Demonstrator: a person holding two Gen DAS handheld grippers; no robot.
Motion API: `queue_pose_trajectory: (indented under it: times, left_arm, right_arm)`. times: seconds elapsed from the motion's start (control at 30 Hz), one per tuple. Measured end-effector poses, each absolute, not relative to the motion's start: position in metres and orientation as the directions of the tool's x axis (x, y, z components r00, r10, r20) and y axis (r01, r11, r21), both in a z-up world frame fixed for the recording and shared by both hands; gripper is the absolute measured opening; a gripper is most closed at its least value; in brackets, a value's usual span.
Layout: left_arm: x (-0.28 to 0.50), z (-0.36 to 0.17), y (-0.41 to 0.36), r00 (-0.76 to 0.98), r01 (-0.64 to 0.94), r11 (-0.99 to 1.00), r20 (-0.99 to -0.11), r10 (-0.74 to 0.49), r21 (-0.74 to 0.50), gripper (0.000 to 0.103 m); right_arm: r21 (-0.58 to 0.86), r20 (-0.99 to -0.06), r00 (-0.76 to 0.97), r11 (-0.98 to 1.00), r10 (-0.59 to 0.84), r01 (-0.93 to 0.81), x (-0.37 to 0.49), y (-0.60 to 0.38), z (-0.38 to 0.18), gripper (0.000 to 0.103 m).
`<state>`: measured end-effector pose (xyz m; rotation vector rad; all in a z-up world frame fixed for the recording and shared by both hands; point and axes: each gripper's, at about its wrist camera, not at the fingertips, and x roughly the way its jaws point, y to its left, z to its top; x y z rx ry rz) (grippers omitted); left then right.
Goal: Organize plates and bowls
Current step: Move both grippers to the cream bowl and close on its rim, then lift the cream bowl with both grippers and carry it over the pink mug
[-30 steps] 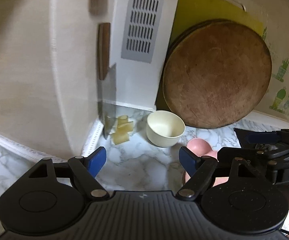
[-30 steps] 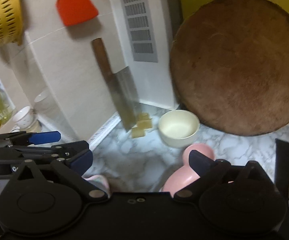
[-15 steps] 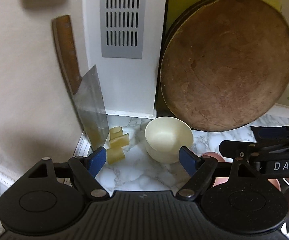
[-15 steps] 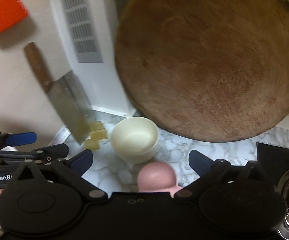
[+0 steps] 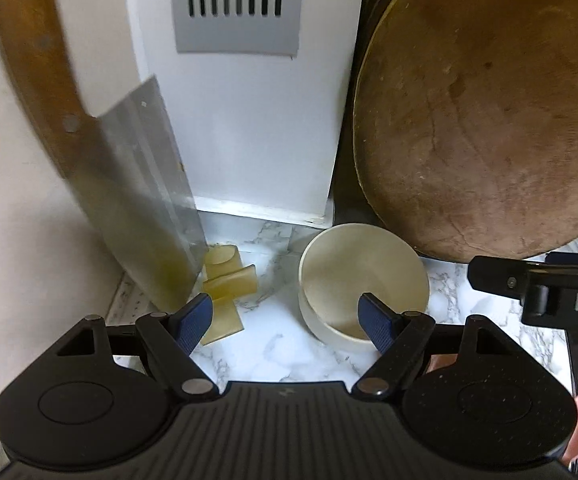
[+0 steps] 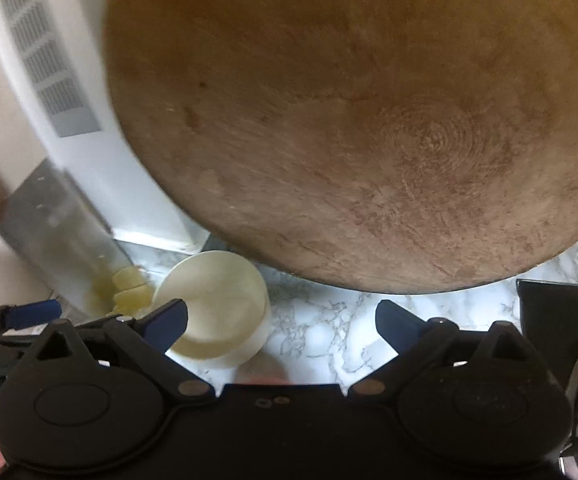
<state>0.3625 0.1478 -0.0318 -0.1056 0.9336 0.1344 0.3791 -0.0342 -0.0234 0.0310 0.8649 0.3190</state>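
**Clearance around both sets of jaws, counter corner**

Left gripper (image 5: 287,322): jaws wide, bare marble counter (image 5: 273,344) between them. The cream bowl (image 5: 363,276) stands just ahead of the right jaw, which overlaps its near rim. Ahead of the left jaw, the leaning cleaver (image 5: 141,200) and yellowish pieces (image 5: 229,276) block the corner.

Right gripper (image 6: 281,326): jaws wide, open marble between and ahead. The bowl crowds the left jaw. The round wooden board (image 6: 349,120) leans close beyond, closing the far side. A dark stove edge (image 6: 561,304) bounds the right.
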Motion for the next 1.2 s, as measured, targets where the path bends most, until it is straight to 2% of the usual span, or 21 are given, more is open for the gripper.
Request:
queue_pose_trajectory:
  times: [0.5,0.67,0.73,0.8,0.83,0.87,0.9,0.93,1.0,1.07,1.2]
  left_arm:
    - [0.405,-0.080,0.148,0.519,-0.186,0.982,-0.852,0.070,-0.033,0.080]
    - [0.410,-0.089,0.147,0.502,-0.191,0.981,-0.862,0.071,-0.031,0.078]
    - [0.412,-0.090,0.147,0.495,-0.188,0.981,-0.867,0.061,-0.038,0.063]
    - [0.414,-0.092,0.146,0.482,-0.188,0.981,-0.875,0.053,-0.044,0.060]
    - [0.414,-0.093,0.146,0.481,-0.188,0.981,-0.875,0.051,-0.046,0.054]
    - [0.414,-0.094,0.145,0.480,-0.185,0.982,-0.876,0.047,-0.049,0.048]
    - [0.415,-0.094,0.144,0.477,-0.185,0.981,-0.878,0.045,-0.051,0.038]
    - [0.416,-0.095,0.145,0.472,-0.190,0.980,-0.881,0.041,-0.056,0.033]
    - [0.417,-0.095,0.146,0.469,-0.201,0.977,-0.883,0.029,-0.074,0.030]
    - [0.417,-0.094,0.147,0.473,-0.207,0.975,-0.881,0.026,-0.082,0.021]
    - [0.416,-0.093,0.148,0.475,-0.200,0.975,-0.880,0.014,-0.093,0.013]
  right_arm:
    - [0.193,-0.811,0.524,0.964,0.260,-0.181,0.426,-0.013,-0.078,0.074]
    - [0.200,-0.821,0.508,0.964,0.263,-0.175,0.431,-0.009,-0.088,0.061]
    - [0.207,-0.821,0.504,0.963,0.266,-0.172,0.432,-0.008,-0.090,0.059]
    - [0.206,-0.825,0.499,0.963,0.265,-0.171,0.433,-0.007,-0.093,0.056]
    - [0.206,-0.827,0.497,0.964,0.263,-0.167,0.433,-0.005,-0.095,0.056]
    - [0.210,-0.827,0.496,0.964,0.264,-0.162,0.433,-0.006,-0.097,0.053]
    - [0.214,-0.828,0.492,0.963,0.267,-0.163,0.433,-0.004,-0.098,0.050]
    - [0.213,-0.831,0.487,0.963,0.268,-0.167,0.433,-0.003,-0.099,0.043]
    - [0.209,-0.835,0.479,0.962,0.269,-0.175,0.432,0.001,-0.102,0.040]
    - [0.211,-0.836,0.477,0.961,0.271,-0.177,0.431,0.003,-0.104,0.033]
    - [0.224,-0.831,0.476,0.956,0.288,-0.187,0.428,0.008,-0.104,0.023]
